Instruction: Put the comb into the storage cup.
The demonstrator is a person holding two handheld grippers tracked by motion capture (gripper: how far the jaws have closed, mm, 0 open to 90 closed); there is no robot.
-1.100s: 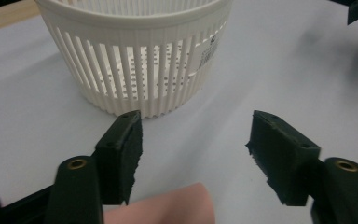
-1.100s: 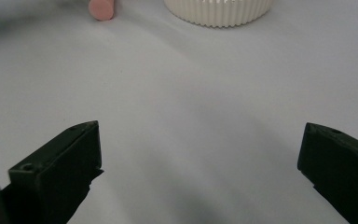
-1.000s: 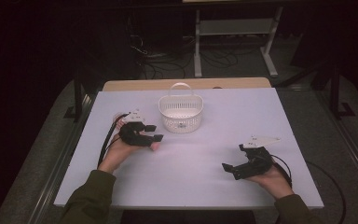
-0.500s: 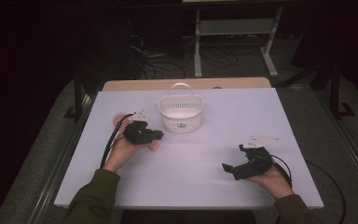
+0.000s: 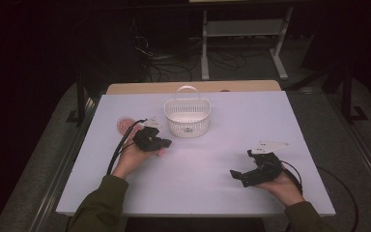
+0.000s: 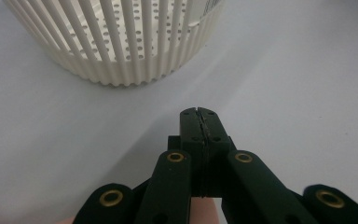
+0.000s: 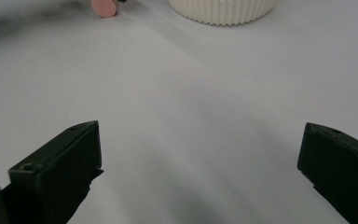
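Note:
My left gripper (image 5: pixel 163 143) rests low over the white table (image 5: pixel 212 145), just in front and left of a white slatted basket (image 5: pixel 187 116). Its jaws have just been closing and now meet tip to tip with nothing between them (image 6: pixel 199 112). The basket (image 6: pixel 116 42) stands a short way ahead of them. My right gripper (image 5: pixel 236 175) lies near the table's front right, pointing left. It is open, its fingers (image 7: pixel 65 163) wide apart over bare table, with the basket's base (image 7: pixel 221 11) far ahead.
A pink patterned disc (image 5: pixel 125 126) lies flat on the table, left of the left gripper. Black cables trail from both grippers. A wooden board (image 5: pixel 193 87) edges the table's far side. Beyond it are a metal frame and floor cables.
The left gripper's jaws have closed and the left hand has shifted slightly toward the basket. The right hand has not moved.

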